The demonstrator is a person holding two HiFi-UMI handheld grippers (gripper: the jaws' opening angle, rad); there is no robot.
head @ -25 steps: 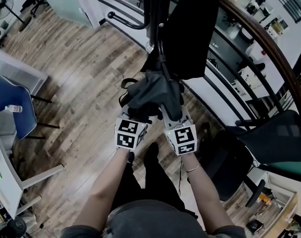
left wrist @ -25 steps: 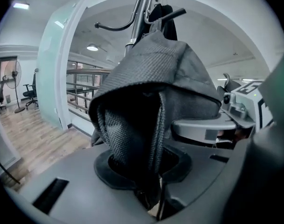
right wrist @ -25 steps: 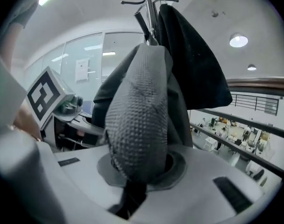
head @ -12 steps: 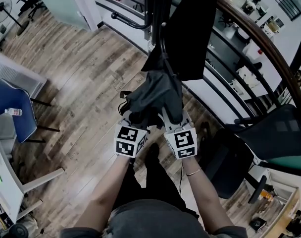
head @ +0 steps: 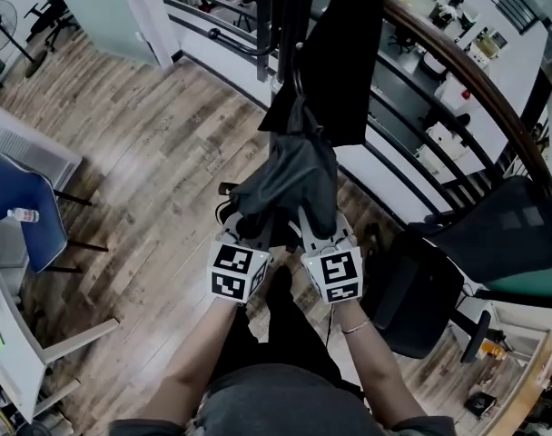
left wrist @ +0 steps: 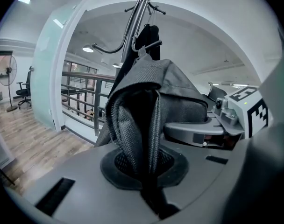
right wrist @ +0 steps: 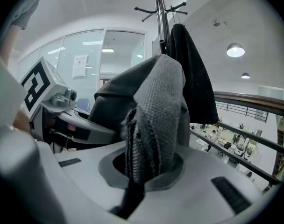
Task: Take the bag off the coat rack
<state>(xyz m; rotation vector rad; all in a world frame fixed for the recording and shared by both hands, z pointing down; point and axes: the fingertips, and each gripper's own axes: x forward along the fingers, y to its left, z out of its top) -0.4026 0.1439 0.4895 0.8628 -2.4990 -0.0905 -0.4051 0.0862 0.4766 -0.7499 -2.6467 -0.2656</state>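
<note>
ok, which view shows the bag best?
Head view: whole bag hangs from the coat rack, left gripper and right gripper shut on its lower edge. The two gripper views show only pinched fabric close up.

The left gripper point(head: 250, 233) has pinched tighter on the bag point(head: 290, 175) and, with the right gripper point(head: 318, 232), raised it.

Wood plank floor point(head: 149, 153), a blue chair point(head: 38, 243) at left, a curved railing point(head: 480, 73) at right.
</note>
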